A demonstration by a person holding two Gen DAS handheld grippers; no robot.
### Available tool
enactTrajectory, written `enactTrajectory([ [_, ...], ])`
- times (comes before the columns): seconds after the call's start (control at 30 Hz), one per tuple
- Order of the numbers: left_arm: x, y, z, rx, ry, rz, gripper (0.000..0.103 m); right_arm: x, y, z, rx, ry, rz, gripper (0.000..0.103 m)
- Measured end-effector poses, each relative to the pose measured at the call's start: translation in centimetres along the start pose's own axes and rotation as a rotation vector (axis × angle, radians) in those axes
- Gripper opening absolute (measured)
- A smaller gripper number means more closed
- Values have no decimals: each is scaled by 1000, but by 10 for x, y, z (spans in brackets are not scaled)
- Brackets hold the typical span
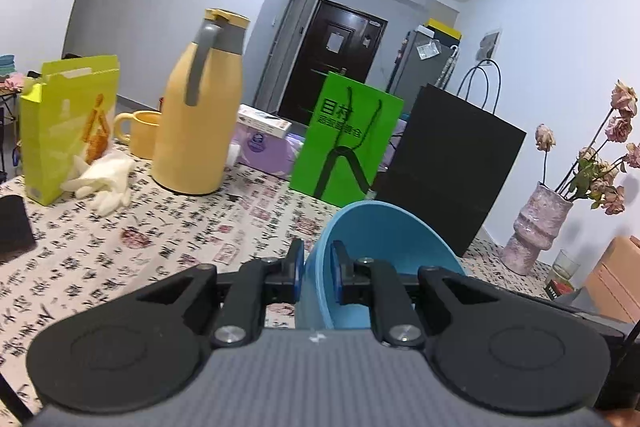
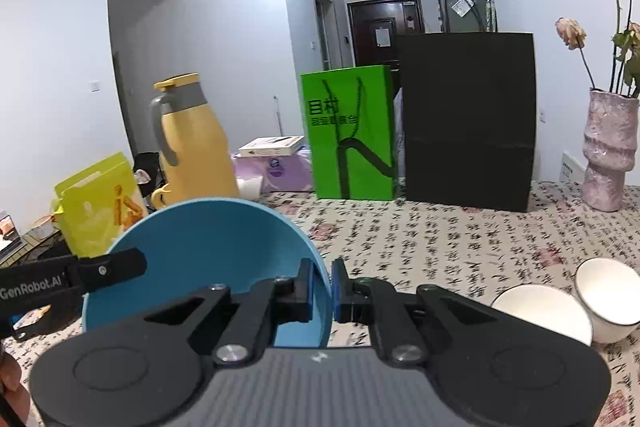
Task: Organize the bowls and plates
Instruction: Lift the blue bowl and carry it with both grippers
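Observation:
A blue bowl (image 1: 384,239) is held tilted above the calligraphy-print tablecloth (image 1: 168,227), carried by both grippers at once. My left gripper (image 1: 318,267) is shut on the bowl's left rim, one pad inside the wall and one outside. In the right wrist view the blue bowl (image 2: 208,239) fills the lower left, and my right gripper (image 2: 323,287) is shut on its right rim. A finger (image 2: 116,265) of the left gripper shows on the bowl's far side. Two white bowls (image 2: 544,311) (image 2: 608,295) stand side by side on the cloth at the lower right.
A yellow thermos jug (image 1: 200,107), a yellow mug (image 1: 140,133), a yellow-green carton (image 1: 64,123) and white gloves (image 1: 104,179) stand at the left. A green paper bag (image 1: 344,143) and a black bag (image 1: 448,167) line the back. A pink vase (image 1: 536,227) with dried roses stands at the right.

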State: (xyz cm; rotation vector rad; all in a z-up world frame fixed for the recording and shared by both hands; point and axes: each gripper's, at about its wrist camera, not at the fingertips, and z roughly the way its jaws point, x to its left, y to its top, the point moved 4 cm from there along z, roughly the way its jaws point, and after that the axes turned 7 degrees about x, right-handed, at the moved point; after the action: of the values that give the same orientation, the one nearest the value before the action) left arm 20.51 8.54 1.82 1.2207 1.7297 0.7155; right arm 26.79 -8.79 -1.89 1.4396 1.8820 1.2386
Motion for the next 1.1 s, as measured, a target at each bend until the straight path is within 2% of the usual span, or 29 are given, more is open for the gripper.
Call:
enactTrajectory([
  [0.43, 33, -2, -40, -63, 58, -11, 14, 45, -13, -1, 13, 70, -10, 9],
  [1.1, 81, -10, -60, -71, 100, -62, 14, 93, -32, 13, 69, 115, -41, 9],
])
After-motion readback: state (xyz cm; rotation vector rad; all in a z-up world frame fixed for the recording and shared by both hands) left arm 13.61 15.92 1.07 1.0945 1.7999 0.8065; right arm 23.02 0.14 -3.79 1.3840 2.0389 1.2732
